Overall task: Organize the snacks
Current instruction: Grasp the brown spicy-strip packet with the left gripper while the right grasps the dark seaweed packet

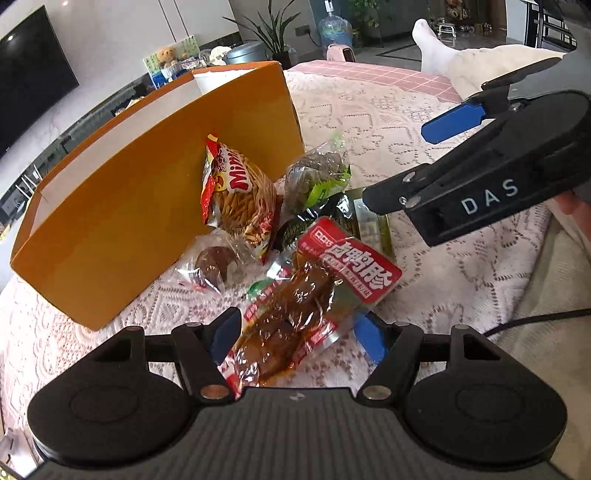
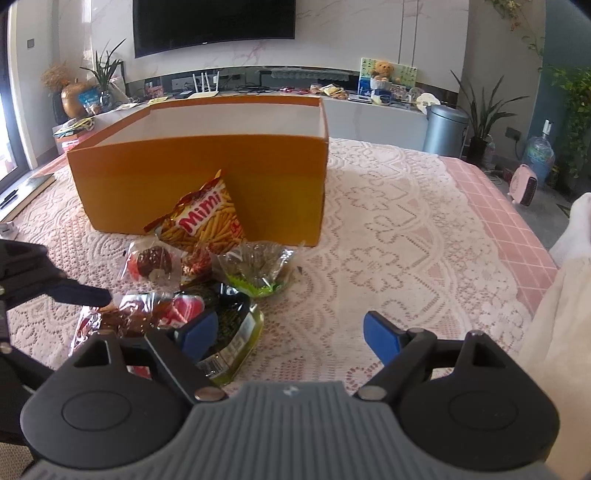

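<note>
A pile of snack packets lies on the lace cloth before an open orange box (image 1: 110, 206) (image 2: 207, 162). My left gripper (image 1: 299, 336) is open, its blue pads on either side of a red-labelled brown meat packet (image 1: 295, 310) (image 2: 147, 314); I cannot tell if they touch it. Behind lie a Mimi stick bag (image 1: 240, 199) (image 2: 203, 218), a chocolate ball packet (image 1: 212, 264) (image 2: 153, 262), a green packet (image 1: 317, 177) (image 2: 255, 269) and a dark green pouch (image 1: 365, 221) (image 2: 232, 328). My right gripper (image 2: 291, 336) (image 1: 454, 122) is open and empty, right of the pile.
The table carries a pink checked cloth (image 2: 498, 206) under white lace. A TV (image 2: 214, 22), a cluttered shelf, plants, a grey bin (image 2: 445, 129) and water bottles (image 2: 539, 155) stand beyond. A white-socked leg (image 1: 443, 55) rests at the right.
</note>
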`<act>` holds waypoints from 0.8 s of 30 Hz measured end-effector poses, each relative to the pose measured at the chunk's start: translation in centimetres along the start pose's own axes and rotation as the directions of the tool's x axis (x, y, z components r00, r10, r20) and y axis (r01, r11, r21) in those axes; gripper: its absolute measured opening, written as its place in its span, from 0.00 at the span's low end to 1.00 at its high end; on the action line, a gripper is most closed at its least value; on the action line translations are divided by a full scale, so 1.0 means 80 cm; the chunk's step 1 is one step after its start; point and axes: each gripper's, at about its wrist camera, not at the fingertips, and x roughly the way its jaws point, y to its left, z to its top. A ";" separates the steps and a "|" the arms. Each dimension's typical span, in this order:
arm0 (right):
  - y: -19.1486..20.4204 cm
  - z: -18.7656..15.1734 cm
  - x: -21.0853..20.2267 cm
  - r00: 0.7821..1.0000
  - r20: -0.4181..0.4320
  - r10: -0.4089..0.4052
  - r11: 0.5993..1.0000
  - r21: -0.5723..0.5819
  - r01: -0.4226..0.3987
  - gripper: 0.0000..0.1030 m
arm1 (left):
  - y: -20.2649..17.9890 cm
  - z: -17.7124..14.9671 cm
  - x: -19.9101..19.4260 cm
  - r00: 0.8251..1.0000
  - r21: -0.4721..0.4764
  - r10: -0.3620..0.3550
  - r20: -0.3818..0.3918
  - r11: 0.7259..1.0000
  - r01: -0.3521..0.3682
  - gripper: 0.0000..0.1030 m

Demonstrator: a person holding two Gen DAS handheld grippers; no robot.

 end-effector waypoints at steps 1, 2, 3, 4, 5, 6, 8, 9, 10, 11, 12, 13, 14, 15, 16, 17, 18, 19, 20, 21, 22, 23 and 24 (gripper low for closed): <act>0.000 0.000 0.001 1.000 -0.001 0.002 1.000 0.000 -0.002 0.81 | -0.001 0.000 0.003 1.000 -0.002 0.003 -0.003 1.000 -0.003 0.77; 0.000 0.000 0.002 1.000 -0.003 0.004 1.000 0.001 -0.004 0.81 | -0.002 -0.001 0.006 1.000 -0.004 0.012 -0.009 1.000 -0.012 0.77; 0.000 0.000 0.003 1.000 -0.006 0.006 1.000 0.003 -0.006 0.81 | -0.002 -0.001 0.007 1.000 -0.010 0.018 -0.003 1.000 -0.018 0.77; 0.000 0.000 0.004 1.000 -0.008 0.008 1.000 0.006 -0.008 0.81 | -0.002 -0.002 0.007 1.000 -0.016 0.015 0.003 1.000 -0.015 0.77; -0.001 0.000 0.005 1.000 -0.011 0.011 1.000 0.008 -0.011 0.80 | -0.001 -0.003 0.007 1.000 -0.020 0.011 0.005 1.000 -0.011 0.75; -0.001 0.000 0.006 1.000 -0.014 0.013 1.000 0.009 -0.013 0.78 | 0.000 -0.004 0.007 1.000 -0.023 0.007 0.007 1.000 -0.007 0.73; 0.001 0.000 0.009 1.000 -0.018 0.016 1.000 0.007 -0.016 0.76 | 0.001 -0.006 0.004 1.000 -0.022 0.016 0.010 1.000 -0.016 0.59; 0.001 0.000 0.010 1.000 -0.019 0.017 1.000 0.005 -0.017 0.76 | 0.003 -0.007 0.004 0.999 -0.020 0.030 0.012 0.999 -0.029 0.56; 0.002 -0.001 0.011 1.000 -0.020 0.018 1.000 0.003 -0.018 0.76 | 0.005 -0.007 0.003 0.999 -0.024 0.044 0.017 0.999 -0.043 0.47; 0.002 -0.001 0.011 1.000 -0.019 0.018 1.000 0.002 -0.018 0.76 | 0.007 -0.008 0.001 0.998 -0.035 0.051 0.021 0.998 -0.050 0.42; 0.002 0.000 0.011 1.000 -0.018 0.019 1.000 0.002 -0.019 0.76 | 0.009 -0.009 -0.001 0.998 -0.048 0.053 0.026 0.998 -0.052 0.41; 0.002 0.000 0.011 1.000 -0.016 0.019 1.000 0.001 -0.019 0.76 | 0.012 -0.008 -0.003 0.998 -0.057 0.052 0.030 0.997 -0.050 0.38; 0.002 -0.001 0.011 1.000 -0.014 0.019 1.000 0.001 -0.019 0.76 | 0.015 -0.007 -0.006 0.998 -0.065 0.051 0.038 0.997 -0.049 0.33; 0.002 -0.001 0.010 1.000 -0.009 0.019 1.000 0.000 -0.019 0.76 | 0.017 -0.006 -0.009 0.998 -0.070 0.053 0.046 0.996 -0.050 0.30; 0.003 -0.001 0.008 1.000 -0.001 0.021 1.000 -0.002 -0.021 0.76 | 0.021 -0.003 -0.012 0.997 -0.079 0.056 0.052 0.996 -0.052 0.26; 0.003 -0.001 0.006 1.000 0.006 0.025 1.000 -0.006 -0.025 0.76 | 0.025 -0.001 -0.015 0.997 -0.097 0.055 0.051 0.994 -0.050 0.24; 0.004 -0.001 0.005 0.999 0.014 0.030 0.999 -0.011 -0.030 0.74 | 0.031 0.003 -0.016 0.997 -0.124 0.052 0.048 0.991 -0.046 0.23; 0.006 -0.001 0.003 0.999 0.025 0.036 0.999 -0.020 -0.036 0.73 | 0.036 0.005 -0.017 0.998 -0.154 0.046 0.045 0.987 -0.039 0.22; 0.008 -0.001 0.000 0.999 0.035 0.040 0.999 -0.031 -0.039 0.72 | 0.043 0.006 -0.018 0.998 -0.182 0.038 0.041 0.983 -0.029 0.21; 0.010 -0.001 -0.002 0.998 0.044 0.045 0.998 -0.041 -0.043 0.68 | 0.049 0.007 -0.019 0.999 -0.212 0.033 0.038 0.977 -0.024 0.21; 0.013 -0.001 -0.005 0.997 0.057 0.051 0.997 -0.057 -0.048 0.64 | 0.054 0.008 -0.019 0.999 -0.231 0.032 0.037 0.973 -0.023 0.21; 0.016 -0.001 -0.006 0.996 0.065 0.059 0.996 -0.071 -0.055 0.63 | 0.058 0.009 -0.019 0.999 -0.242 0.031 0.035 0.970 -0.022 0.20; 0.019 -0.002 -0.008 0.995 0.069 0.067 0.994 -0.087 -0.061 0.57 | 0.060 0.009 -0.018 0.999 -0.242 0.029 0.032 0.970 -0.020 0.21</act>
